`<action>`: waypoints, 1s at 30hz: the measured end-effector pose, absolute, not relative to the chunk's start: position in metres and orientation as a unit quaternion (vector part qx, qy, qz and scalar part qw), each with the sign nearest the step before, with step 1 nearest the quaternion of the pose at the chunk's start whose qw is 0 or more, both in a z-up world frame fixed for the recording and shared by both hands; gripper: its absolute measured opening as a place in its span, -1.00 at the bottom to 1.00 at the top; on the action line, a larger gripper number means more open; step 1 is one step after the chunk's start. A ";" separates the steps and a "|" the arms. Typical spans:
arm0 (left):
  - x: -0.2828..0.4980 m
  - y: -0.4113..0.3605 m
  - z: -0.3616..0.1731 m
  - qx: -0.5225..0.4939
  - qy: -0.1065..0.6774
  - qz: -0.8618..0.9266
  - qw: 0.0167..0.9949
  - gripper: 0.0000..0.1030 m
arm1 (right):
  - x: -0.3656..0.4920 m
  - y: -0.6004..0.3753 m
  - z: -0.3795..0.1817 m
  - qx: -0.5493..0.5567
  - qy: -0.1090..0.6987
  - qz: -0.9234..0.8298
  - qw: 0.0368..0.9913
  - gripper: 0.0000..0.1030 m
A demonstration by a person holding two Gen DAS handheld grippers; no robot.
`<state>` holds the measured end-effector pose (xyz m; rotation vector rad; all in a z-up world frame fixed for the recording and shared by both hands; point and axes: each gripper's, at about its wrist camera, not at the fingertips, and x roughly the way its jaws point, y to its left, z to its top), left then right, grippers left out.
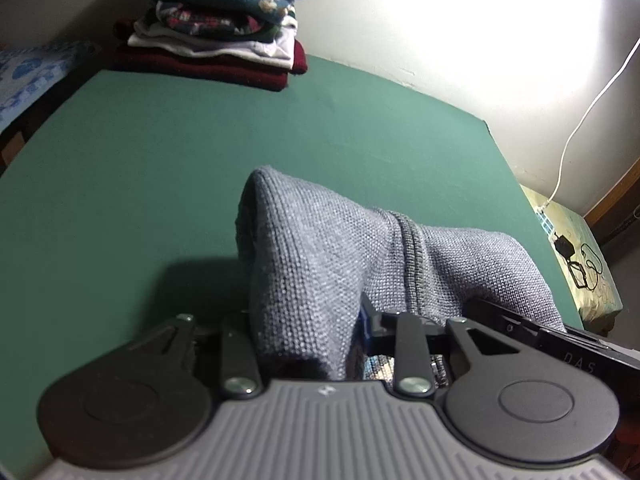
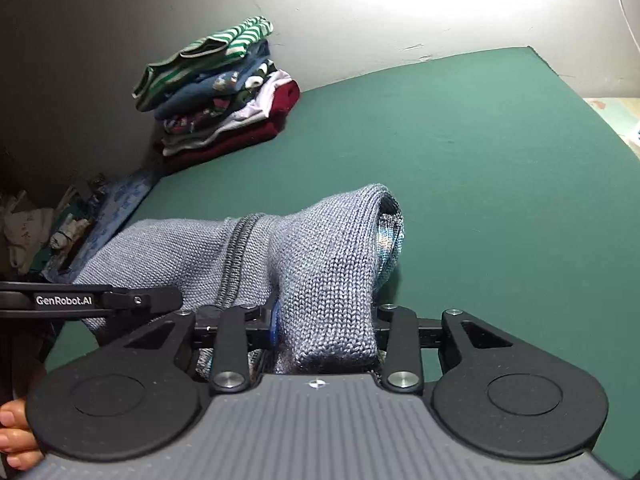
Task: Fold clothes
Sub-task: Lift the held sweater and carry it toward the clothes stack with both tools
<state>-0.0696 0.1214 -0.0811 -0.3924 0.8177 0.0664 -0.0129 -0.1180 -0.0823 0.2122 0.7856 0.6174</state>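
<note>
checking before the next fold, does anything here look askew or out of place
The stack of folded clothes leans sideways, its striped top piece overhanging. The grey knit sweater is bunched between both grippers, not flat. Nothing looks spilled or damaged.

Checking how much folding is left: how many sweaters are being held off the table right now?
1: the grey knit sweater, gripped at one end by the left gripper and at the other by the right gripper. Other clothes sit folded in the stack.

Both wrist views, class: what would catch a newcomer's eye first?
A grey-blue knitted sweater bunches up between both hand-held grippers, left and right, above the green table. At the table's far corner beside the wall stands a stack of folded clothes, a green-striped top uppermost.
</note>
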 end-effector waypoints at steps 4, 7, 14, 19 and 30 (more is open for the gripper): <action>-0.074 0.130 -0.063 -0.181 0.376 0.039 0.908 -0.41 | -0.013 -0.111 -0.072 0.112 0.367 0.314 0.868 -0.32; -0.073 0.141 -0.047 -0.168 0.366 0.038 0.915 -0.41 | -0.012 -0.099 -0.057 0.112 0.353 0.321 0.871 -0.33; -0.060 0.192 0.000 -0.137 0.350 0.014 0.927 -0.41 | -0.002 -0.060 -0.011 0.133 0.330 0.330 0.874 -0.33; -0.035 0.241 0.043 -0.108 0.332 -0.006 0.937 -0.41 | 0.020 -0.023 0.028 0.151 0.311 0.339 0.875 -0.34; 0.041 0.325 0.118 -0.056 0.317 -0.035 0.946 -0.41 | 0.075 0.057 0.097 0.158 0.286 0.326 0.887 -0.35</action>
